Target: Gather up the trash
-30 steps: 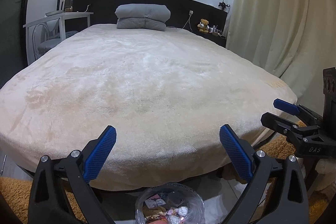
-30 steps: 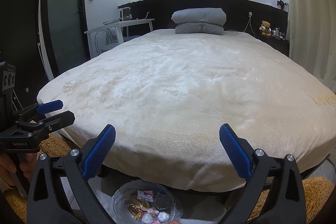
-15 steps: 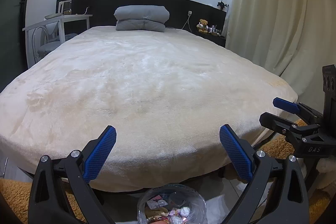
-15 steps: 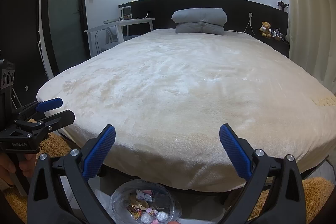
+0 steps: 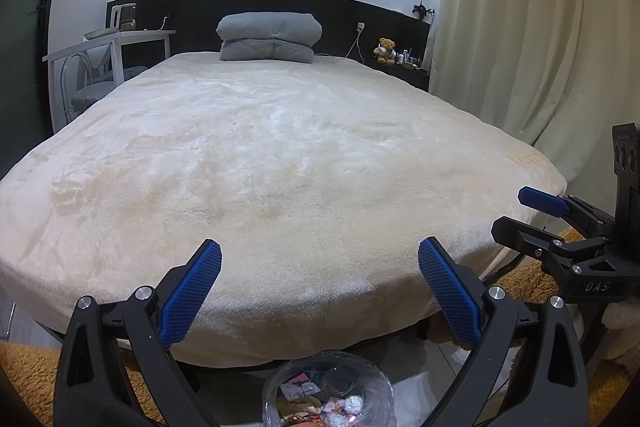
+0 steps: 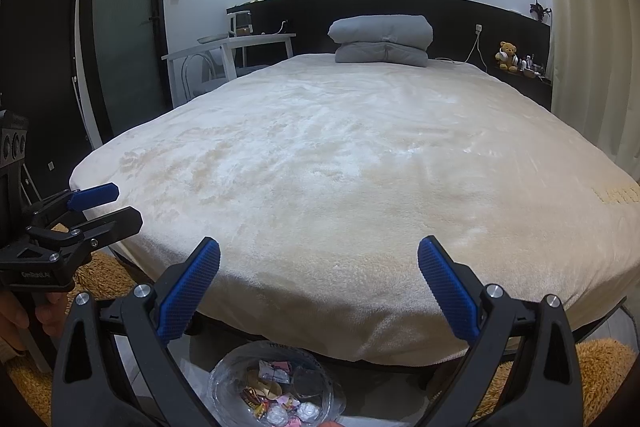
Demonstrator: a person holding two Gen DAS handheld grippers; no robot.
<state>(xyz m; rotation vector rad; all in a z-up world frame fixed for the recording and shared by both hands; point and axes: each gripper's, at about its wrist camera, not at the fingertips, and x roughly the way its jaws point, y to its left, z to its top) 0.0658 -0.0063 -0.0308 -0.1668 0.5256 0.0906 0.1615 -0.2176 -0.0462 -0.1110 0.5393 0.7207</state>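
A clear plastic bowl (image 5: 328,391) holding wrappers and crumpled tissue sits on the floor at the foot of the bed, just below both cameras; it appears too in the right wrist view, bowl (image 6: 276,387). My left gripper (image 5: 319,251) is open and empty above it, facing the bed. My right gripper (image 6: 319,249) is also open and empty. Each gripper shows in the other's view: the right gripper (image 5: 514,211) to the right, the left gripper (image 6: 126,205) to the left, both with jaws apart. No loose trash shows on the bed.
A wide bed with a cream blanket (image 5: 280,155) fills the view, with a folded grey duvet (image 5: 270,37) at the headboard. A white desk (image 5: 120,39) stands left, curtains (image 5: 520,27) right, a teddy bear (image 5: 385,50) on the shelf. Orange rugs (image 6: 600,367) flank the bowl. A hand (image 6: 16,319) holds the left gripper.
Hardly anything differs: both views have drifted very slightly, and both grippers stay open and empty above the bowl.
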